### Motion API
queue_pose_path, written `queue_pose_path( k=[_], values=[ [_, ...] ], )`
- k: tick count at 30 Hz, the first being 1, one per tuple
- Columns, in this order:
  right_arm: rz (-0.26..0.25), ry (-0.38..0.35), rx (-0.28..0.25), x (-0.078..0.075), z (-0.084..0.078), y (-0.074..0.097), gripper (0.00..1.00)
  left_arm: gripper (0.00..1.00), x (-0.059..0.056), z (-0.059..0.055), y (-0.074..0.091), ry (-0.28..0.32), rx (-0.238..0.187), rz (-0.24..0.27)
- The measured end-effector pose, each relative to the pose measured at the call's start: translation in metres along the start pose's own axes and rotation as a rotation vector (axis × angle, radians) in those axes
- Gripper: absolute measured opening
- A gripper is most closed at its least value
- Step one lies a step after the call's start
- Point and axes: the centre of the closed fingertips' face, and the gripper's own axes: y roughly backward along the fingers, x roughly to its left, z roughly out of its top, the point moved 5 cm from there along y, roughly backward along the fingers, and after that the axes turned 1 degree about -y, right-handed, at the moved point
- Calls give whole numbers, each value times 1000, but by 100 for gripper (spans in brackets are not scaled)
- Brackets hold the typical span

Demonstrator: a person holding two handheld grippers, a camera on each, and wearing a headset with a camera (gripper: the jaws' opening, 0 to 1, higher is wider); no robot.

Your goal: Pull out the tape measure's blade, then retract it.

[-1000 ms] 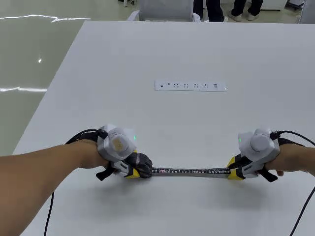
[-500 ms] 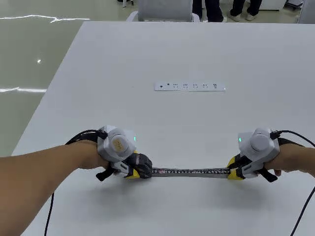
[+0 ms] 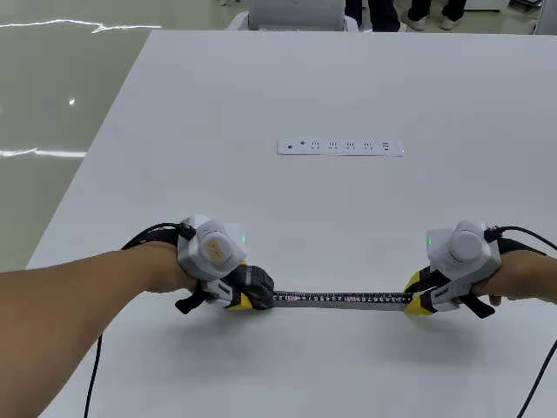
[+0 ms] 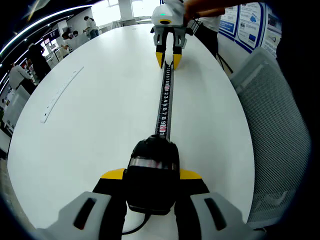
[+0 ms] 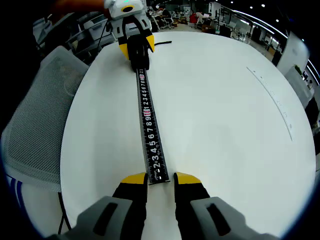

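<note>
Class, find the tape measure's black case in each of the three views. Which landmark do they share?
Head view: lower left, case in the left gripper.
Left gripper view: bottom centre, between that gripper's own jaws.
Right gripper view: top, left of centre, small and far.
Shared landmark: the blade, stretched from case to right gripper.

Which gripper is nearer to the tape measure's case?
Left. The left gripper is clamped on the case; the right gripper holds the far end of the blade, the whole pulled-out length away.
</note>
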Motion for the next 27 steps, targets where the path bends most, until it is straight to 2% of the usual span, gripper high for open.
queue_pose_path(
  k=[5,9,14,15,20,22,24,25,26,27],
  values=[
    [-13,-52,-24,1,5,5,35,33,0,0,0,-2,0,1],
    [-28,-80,-26,2,1,9,37,33,0,0,0,-5,1,7],
    [-55,-119,-39,4,-5,16,46,34,1,-1,0,7,-6,8],
    [-67,-130,-42,4,-7,18,47,34,0,0,0,-25,-6,10],
    [-117,-196,-80,9,-11,26,53,34,1,0,0,-48,0,19],
    [-122,-208,-91,12,-13,27,56,35,1,0,0,-50,0,25],
    [-130,-219,-93,15,-16,27,59,35,1,-3,1,-72,22,32],
    [-133,-226,-94,17,-17,27,59,38,0,-6,2,-72,25,35],
    [-136,-231,-96,18,-18,27,60,46,0,-6,4,-45,17,41],
    [-144,-232,-98,19,-19,27,62,59,0,-6,5,-2,-5,47]
  ],
)
